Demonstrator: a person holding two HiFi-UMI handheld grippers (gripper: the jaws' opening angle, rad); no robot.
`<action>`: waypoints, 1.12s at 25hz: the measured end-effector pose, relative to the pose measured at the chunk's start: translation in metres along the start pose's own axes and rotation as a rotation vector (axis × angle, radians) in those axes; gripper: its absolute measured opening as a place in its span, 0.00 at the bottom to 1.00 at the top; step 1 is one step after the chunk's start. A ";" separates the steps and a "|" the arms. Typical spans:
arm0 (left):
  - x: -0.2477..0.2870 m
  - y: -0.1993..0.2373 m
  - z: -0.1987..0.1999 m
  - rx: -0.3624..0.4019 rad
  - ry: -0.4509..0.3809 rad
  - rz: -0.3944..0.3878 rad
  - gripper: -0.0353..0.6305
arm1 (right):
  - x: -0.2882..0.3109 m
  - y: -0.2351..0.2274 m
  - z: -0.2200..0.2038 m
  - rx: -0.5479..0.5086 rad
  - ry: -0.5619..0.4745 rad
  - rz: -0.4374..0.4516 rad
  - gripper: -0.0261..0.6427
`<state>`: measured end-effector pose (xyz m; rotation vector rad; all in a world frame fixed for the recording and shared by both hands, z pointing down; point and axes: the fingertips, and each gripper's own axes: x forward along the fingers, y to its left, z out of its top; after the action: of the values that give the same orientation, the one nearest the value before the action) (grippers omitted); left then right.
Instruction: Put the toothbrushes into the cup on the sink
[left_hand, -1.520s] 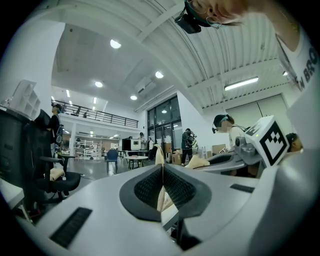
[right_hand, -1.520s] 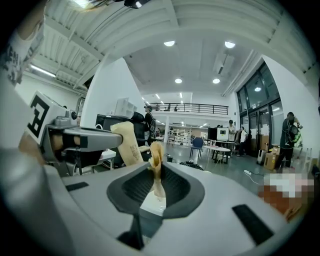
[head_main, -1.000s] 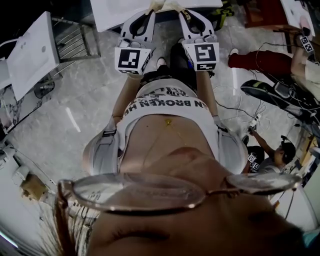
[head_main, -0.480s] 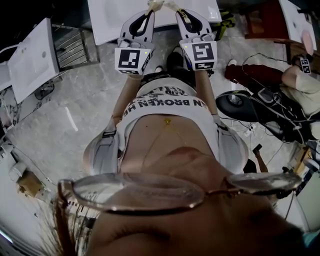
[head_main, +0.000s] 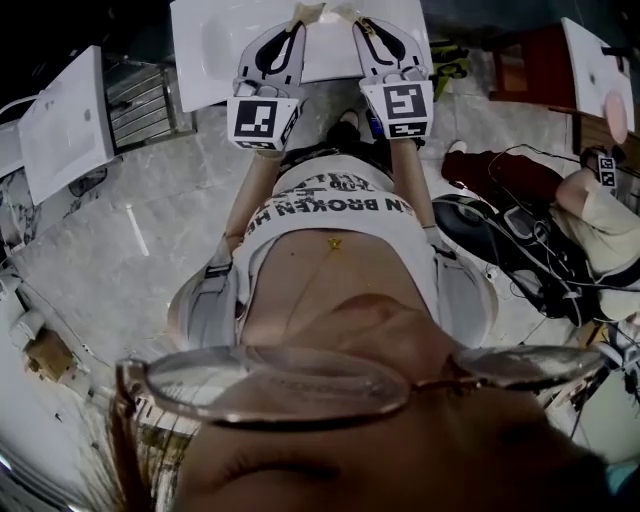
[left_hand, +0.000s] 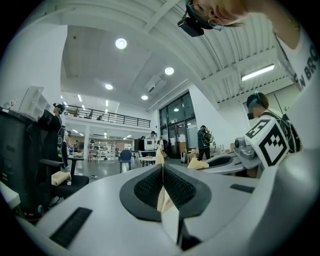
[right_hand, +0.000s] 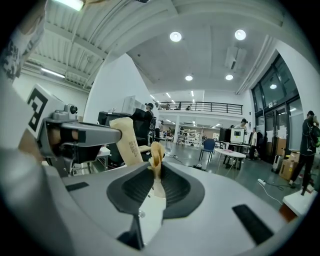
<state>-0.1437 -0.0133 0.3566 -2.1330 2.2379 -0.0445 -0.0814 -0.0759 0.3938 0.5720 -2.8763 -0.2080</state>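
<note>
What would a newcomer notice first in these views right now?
The left gripper and right gripper are side by side at the head view's top centre. The left is shut on one cream paper-wrapped toothbrush, the right on another. Behind their tips in that view sits the white sink, and the wearer's eyeglasses fill the bottom foreground.

Only readable thing is the print on the person's shirt (head_main: 335, 205): "N BROKEN HE", the ends hidden.
</note>
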 end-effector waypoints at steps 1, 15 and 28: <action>0.006 0.000 -0.001 -0.001 0.001 0.003 0.08 | 0.002 -0.006 -0.002 0.001 0.000 0.001 0.12; 0.046 0.000 -0.014 -0.018 0.012 0.003 0.08 | 0.020 -0.040 -0.022 0.002 0.028 0.012 0.12; 0.112 0.027 -0.012 -0.019 0.006 -0.195 0.08 | 0.065 -0.069 -0.014 0.030 0.071 -0.139 0.12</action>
<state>-0.1769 -0.1243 0.3658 -2.3560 2.0329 -0.0371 -0.1120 -0.1656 0.4060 0.7703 -2.7775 -0.1619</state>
